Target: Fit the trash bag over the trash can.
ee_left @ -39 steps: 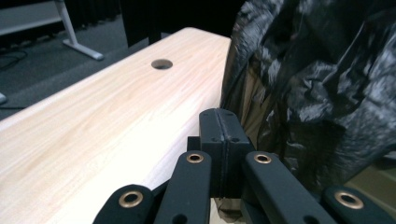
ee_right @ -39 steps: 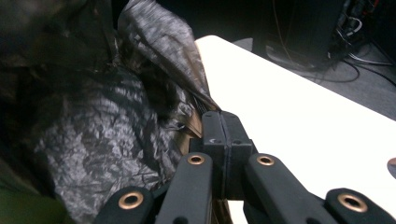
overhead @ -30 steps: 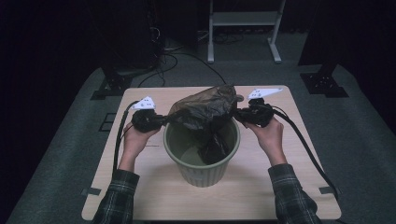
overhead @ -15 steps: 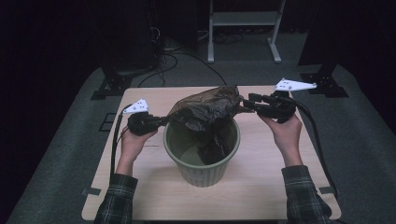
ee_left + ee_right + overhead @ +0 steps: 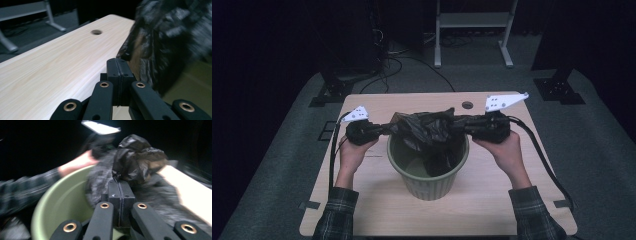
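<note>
A crumpled black plastic bag point(image 5: 427, 127) hangs stretched over the mouth of a green ribbed bin point(image 5: 428, 187) on the wooden table. My left gripper point(image 5: 393, 128) holds the bag's left edge and my right gripper point(image 5: 455, 123) holds its right edge, both level and pointing inward. In the left gripper view the jaws point(image 5: 119, 62) are pressed together with the bag point(image 5: 162, 37) at their tip. In the right gripper view the jaws point(image 5: 118, 183) have just been closing and now pinch a fold of the bag point(image 5: 136, 157) above the bin point(image 5: 57, 202).
The light wooden table point(image 5: 377, 105) has a cable hole point(image 5: 467, 105) near its far edge. Cables trail from both grippers across the table. Beyond the table are dark floor, a metal stand point(image 5: 472, 20) and equipment feet.
The right hand swung out to the right and up, then came back toward the bin. The bag now lies lower and more spread. The left hand stayed put.
</note>
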The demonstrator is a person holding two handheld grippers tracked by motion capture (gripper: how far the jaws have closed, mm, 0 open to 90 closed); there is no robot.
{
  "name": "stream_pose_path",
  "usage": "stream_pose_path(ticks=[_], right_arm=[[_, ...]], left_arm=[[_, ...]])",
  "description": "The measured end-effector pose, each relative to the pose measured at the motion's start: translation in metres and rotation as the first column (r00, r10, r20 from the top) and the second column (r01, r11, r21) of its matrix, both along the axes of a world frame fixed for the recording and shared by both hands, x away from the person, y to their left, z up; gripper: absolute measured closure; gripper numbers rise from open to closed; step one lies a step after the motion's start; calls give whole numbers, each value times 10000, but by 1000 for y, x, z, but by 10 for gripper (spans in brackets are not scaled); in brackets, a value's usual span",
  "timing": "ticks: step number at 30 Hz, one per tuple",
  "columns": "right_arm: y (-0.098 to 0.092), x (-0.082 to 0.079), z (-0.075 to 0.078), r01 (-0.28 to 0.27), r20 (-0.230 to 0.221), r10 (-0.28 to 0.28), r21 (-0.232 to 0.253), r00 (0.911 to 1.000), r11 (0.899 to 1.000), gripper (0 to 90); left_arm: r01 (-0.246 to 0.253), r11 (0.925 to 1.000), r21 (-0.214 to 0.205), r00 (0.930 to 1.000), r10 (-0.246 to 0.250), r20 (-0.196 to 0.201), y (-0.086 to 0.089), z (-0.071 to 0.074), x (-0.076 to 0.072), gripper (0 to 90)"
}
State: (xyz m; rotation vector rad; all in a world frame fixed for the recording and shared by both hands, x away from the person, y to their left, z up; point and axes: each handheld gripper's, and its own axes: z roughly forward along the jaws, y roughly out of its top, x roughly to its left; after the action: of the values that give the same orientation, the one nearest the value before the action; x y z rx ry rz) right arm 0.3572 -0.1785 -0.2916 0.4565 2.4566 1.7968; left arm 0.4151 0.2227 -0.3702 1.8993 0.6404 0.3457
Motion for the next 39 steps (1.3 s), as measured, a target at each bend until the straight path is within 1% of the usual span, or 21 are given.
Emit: stream_pose_path(ticks=[2, 4, 7, 10, 12, 14, 15, 16, 18, 19, 20, 22, 25, 27, 31, 32, 33, 34, 35, 37, 39], right_arm=[[4, -10, 0, -397, 74, 397, -92, 9992, 9992, 897], [6, -25, 0, -983, 135, 984, -54, 9951, 9951, 897], [5, -42, 1, -1735, 197, 1732, 149, 9847, 9847, 899], [4, -58, 3, -2522, 278, 2515, 224, 9674, 9674, 899], [4, -65, 2, -2845, 326, 2841, 106, 9583, 9586, 897], [2, -68, 1, -2842, 309, 2844, -116, 9582, 9587, 877], [1, -68, 1, -2757, 370, 2759, -95, 9605, 9612, 835], [-3, -67, 1, -2453, 364, 2450, 29, 9688, 9695, 759], [-10, -65, 3, -2190, 404, 2181, 194, 9751, 9755, 718], [-13, -65, 5, -1880, 553, 1863, 270, 9809, 9818, 675], [-17, -63, 7, -1701, 530, 1681, 364, 9843, 9848, 660], [-23, -61, 12, -1278, 668, 1244, 497, 9900, 9906, 612], [-33, -57, 21, -733, 884, 660, 820, 9939, 9939, 562], [-39, -54, 28, -457, 1094, 336, 1103, 9934, 9928, 548], [-47, -45, 41, 352, 1154, -525, 1471, 9919, 9885, 497], [-46, -40, 43, 513, 947, -651, 1417, 9934, 9886, 483], [-44, -37, 44, 663, 905, -787, 1328, 9928, 9889, 462], [-42, -31, 43, 899, 726, -991, 1196, 9924, 9887, 437], [-40, -28, 42, 937, 571, -1007, 1136, 9933, 9891, 426], [-35, -22, 37, 1272, 299, -1306, 961, 9910, 9872, 408], [-32, -18, 33, 1400, -108, -1396, 807, 9902, 9869, 381]], left_arm=[[-271, 9996, -59, 9996, 271, -36, 5, -1, 0, 898], [-552, 9985, -46, 9984, 552, -85, 9, -1, 0, 898], [-799, 9967, -136, 9968, 798, -81, 14, 0, -1, 898], [-1024, 9946, -172, 9947, 1023, -82, 19, 0, -2, 898], [-1055, 9940, -280, 9944, 1053, -104, 20, 0, -2, 898], [-1047, 9941, -274, 9945, 1046, -68, 21, 0, -3, 898], [-977, 9948, -283, 9952, 977, -35, 21, 0, -3, 898], [-921, 9952, -324, 9957, 922, -3, 20, 1, -4, 898], [-848, 9957, -362, 9964, 849, 23, 20, 1, -4, 897], [-791, 9961, -403, 9968, 794, 43, 20, 1, -4, 898], [-787, 9960, -419, 9969, 790, 50, 20, 1, -5, 897], [-755, 9959, -489, 9971, 758, 44, 20, 2, -5, 898], [-715, 9960, -528, 9973, 722, 114, 21, 4, -6, 897], [-662, 9960, -600, 9976, 674, 176, 21, 5, -7, 897], [-569, 9959, -699, 9979, 590, 278, 21, 7, -9, 898], [-549, 9962, -677, 9980, 569, 285, 21, 8, -9, 897], [-516, 9965, -661, 9981, 538, 314, 21, 9, -10, 897], [-505, 9964, -679, 9981, 528, 325, 20, 9, -11, 897], [-470, 9965, -687, 9982, 495, 351, 20, 10, -12, 897], [-438, 9967, -690, 9981, 467, 405, 20, 11, -13, 897], [-374, 9968, -714, 9981, 408, 470, 21, 13, -16, 897]])
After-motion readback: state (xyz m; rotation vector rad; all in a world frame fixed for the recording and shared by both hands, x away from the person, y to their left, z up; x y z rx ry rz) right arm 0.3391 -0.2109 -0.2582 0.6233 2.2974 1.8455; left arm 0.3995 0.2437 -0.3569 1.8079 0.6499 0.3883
